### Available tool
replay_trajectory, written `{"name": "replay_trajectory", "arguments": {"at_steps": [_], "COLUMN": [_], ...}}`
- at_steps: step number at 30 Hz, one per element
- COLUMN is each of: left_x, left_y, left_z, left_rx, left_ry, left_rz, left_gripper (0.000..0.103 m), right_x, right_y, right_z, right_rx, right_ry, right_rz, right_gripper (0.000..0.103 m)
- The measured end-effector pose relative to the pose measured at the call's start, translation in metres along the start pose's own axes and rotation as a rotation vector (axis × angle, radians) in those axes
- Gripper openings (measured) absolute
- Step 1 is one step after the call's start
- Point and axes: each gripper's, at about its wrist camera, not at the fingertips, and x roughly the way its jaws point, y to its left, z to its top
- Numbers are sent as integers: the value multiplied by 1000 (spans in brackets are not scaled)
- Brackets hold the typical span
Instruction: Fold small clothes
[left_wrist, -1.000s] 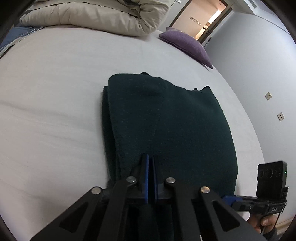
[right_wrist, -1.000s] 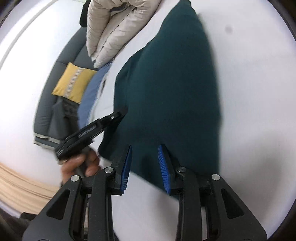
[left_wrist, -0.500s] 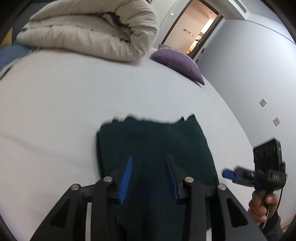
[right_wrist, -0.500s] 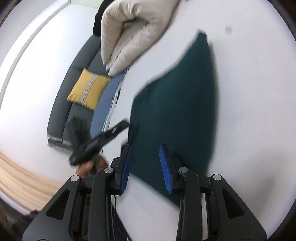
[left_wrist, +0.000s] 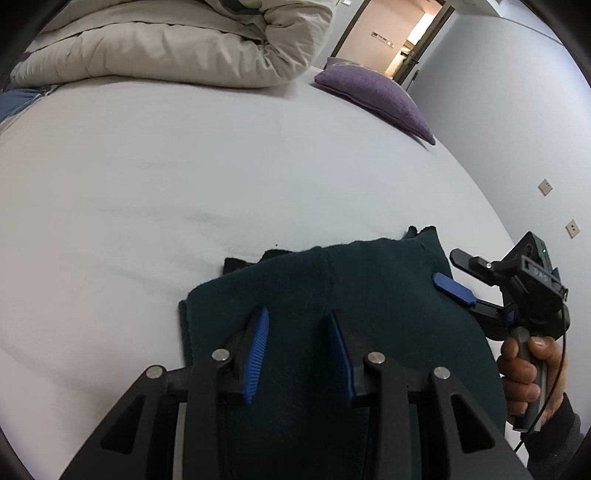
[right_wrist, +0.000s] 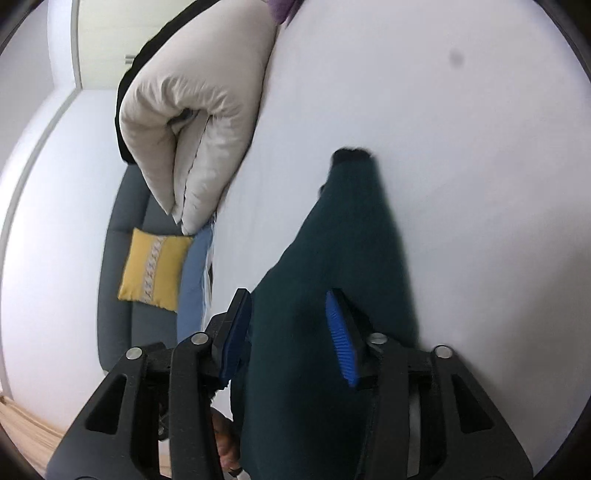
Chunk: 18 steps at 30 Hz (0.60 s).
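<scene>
Since a second ago, the left gripper (left_wrist: 297, 349) has let go of the dark green garment (left_wrist: 369, 310) and drawn back; its blue pads now stand apart over the cloth at lower centre of the left wrist view, holding nothing. That folded garment lies flat on the white bed sheet (left_wrist: 184, 166), low in the frame. At right, the right gripper (left_wrist: 452, 271) hovers by the garment's edge, fingers spread, one blue pad over the fabric. In the right wrist view its pads (right_wrist: 341, 343) gape, empty. A beige duvet (left_wrist: 166, 48) fills the upper left, a purple cushion (left_wrist: 373, 96) the upper right.
</scene>
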Motion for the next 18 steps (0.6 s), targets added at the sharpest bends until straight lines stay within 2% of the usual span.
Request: {"name": "replay_trajectory", "arguments": {"at_steps": [3, 5, 6, 7, 9, 10, 12, 18], "left_x": [-2, -14, -23, -32, -59, -74, -86, -76], "left_y": [9, 11, 11, 11, 13, 17, 25, 57], "left_z": [2, 0, -2, -4, -14, -21, -30, -68], "left_rx": [-39, -61, -75, -82, -97, -110, -136, -261], "left_ry": [-1, -17, -27, -41, -106, -132, -132, 14], "left_rz": [-53, -72, -69, -65, -59, -65, -72, -136], "left_gripper": [37, 36, 37, 39, 58, 61, 66, 67], "right_x": [-17, -36, -48, -58, -79, -87, -96, -94], "right_y": [-12, -10, -7, -5, 1, 4, 8, 4], "right_z": [2, 0, -4, -8, -21, -29, -46, -88], "right_rx": [13, 11, 2, -6, -52, -82, -122, -154], "right_ry": [-43, -86, -113, -124, -127, -110, -50, 100], "right_rz": [-3, -36, -69, -93, -142, -147, -159, -139], "right_gripper": [33, 36, 41, 52, 61, 61, 63, 63]}}
